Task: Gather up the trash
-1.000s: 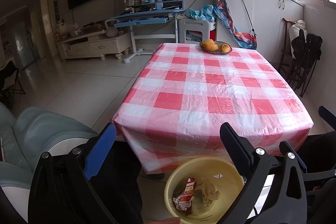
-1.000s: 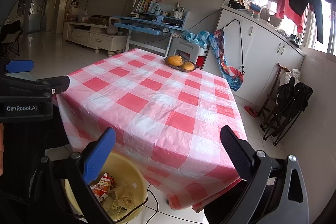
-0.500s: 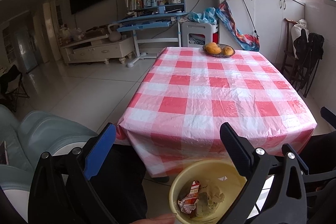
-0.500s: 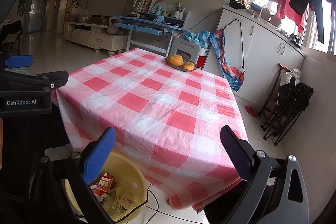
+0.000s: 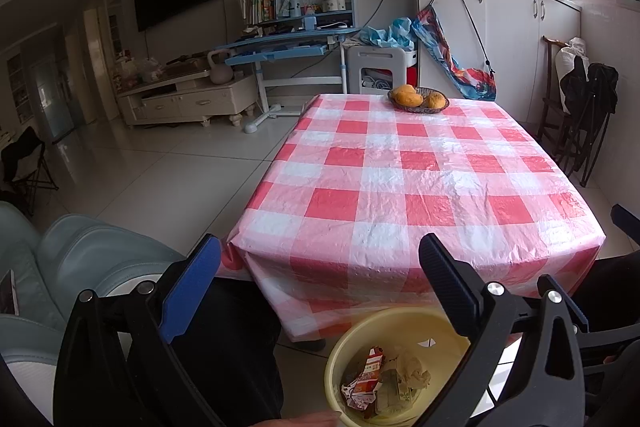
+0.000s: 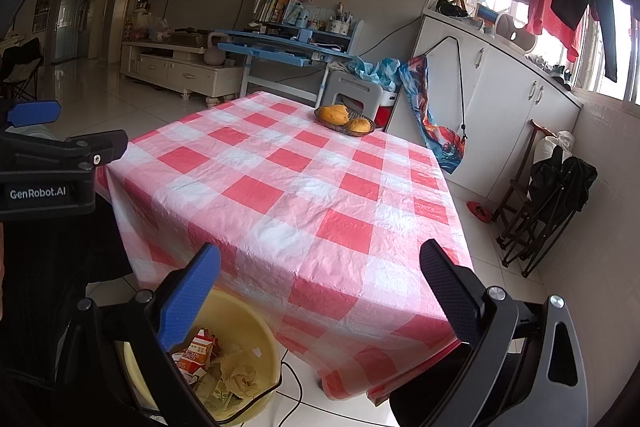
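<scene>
Trash (image 5: 384, 377), crumpled paper and a flattened carton lying in the yellow bin (image 5: 404, 319) on the floor below the worktop's (image 5: 400, 179) near edge, looks light and crushable, best pinched by a fold, while both grippers' jaws gape wide and empty.

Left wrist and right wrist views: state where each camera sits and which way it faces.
Left wrist: on the left gripper, low at the near end of the checked table, facing along it toward the fruit basket; open fingers and a fingertip at the bottom edge show.
Right wrist: on the right gripper, at the table's near corner, facing diagonally across; the left gripper shows at left.
Shared: table, fruit basket, yellow trash basin.
</scene>
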